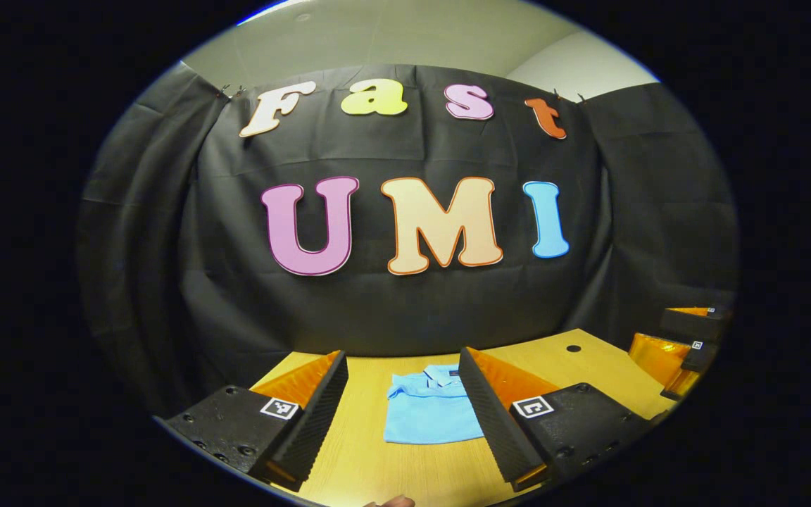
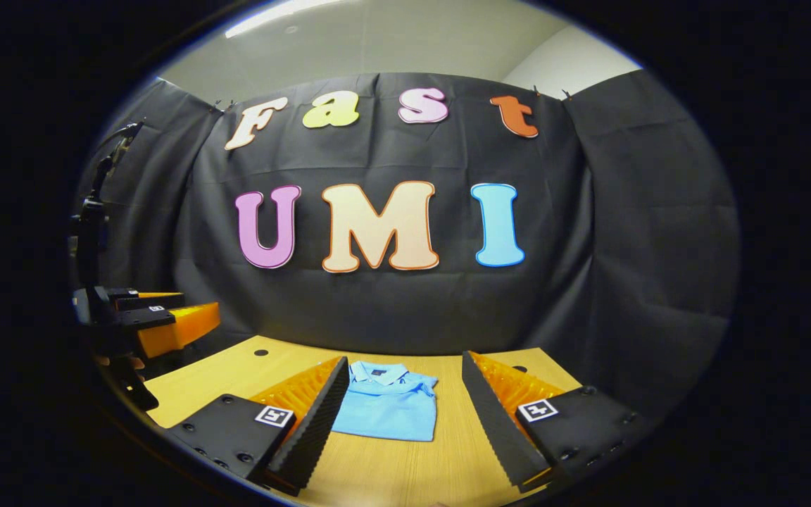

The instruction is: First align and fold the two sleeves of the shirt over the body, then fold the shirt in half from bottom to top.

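While shirt [image 1: 428, 412] lies folded | collar partly hidden | table [image 1: 588, 366]

Left gripper view: camera low above bench [image 1: 588, 366], facing booth's back wall, looking forward between own jaws, which stand apart; folded shirt [image 1: 426, 412] near, just ahead between them; right gripper [image 1: 690, 345] at far right edge.
Right gripper view: same low height, same facing, shirt [image 2: 386, 408] ahead, slightly left; left gripper [image 2: 155, 320] at left edge.
Shared: shirt, bench top, back wall, ceiling strip.
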The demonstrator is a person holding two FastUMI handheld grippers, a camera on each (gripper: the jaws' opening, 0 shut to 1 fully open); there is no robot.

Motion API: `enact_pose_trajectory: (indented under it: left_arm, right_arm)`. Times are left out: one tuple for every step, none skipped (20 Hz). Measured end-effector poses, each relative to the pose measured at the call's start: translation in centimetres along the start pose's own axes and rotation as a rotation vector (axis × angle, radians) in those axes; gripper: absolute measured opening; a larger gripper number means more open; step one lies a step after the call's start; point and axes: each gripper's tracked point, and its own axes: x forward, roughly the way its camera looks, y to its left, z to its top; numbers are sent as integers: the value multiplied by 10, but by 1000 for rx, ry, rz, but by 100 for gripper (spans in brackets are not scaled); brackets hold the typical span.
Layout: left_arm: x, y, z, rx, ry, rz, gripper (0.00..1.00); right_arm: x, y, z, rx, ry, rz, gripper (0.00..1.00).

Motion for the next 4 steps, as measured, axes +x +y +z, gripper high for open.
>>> enact_pose_trajectory:
  left_arm:
    - [-1, 0, 5, -1, -9, -2, 94]
    - [-3, -1, 8, -7, -19, -6, 94]
    - [-4, -3, 13, -12, -26, -13, 94]
    - [-6, -2, 17, -13, -32, -14, 94]
  right_arm:
    - [-2, 3, 4, 0, -9, 10, 99]
    - [-4, 6, 9, 3, -18, 20, 100]
    - [-4, 7, 12, 1, -18, 22, 100]
    - [-7, 7, 15, -5, -19, 24, 99]
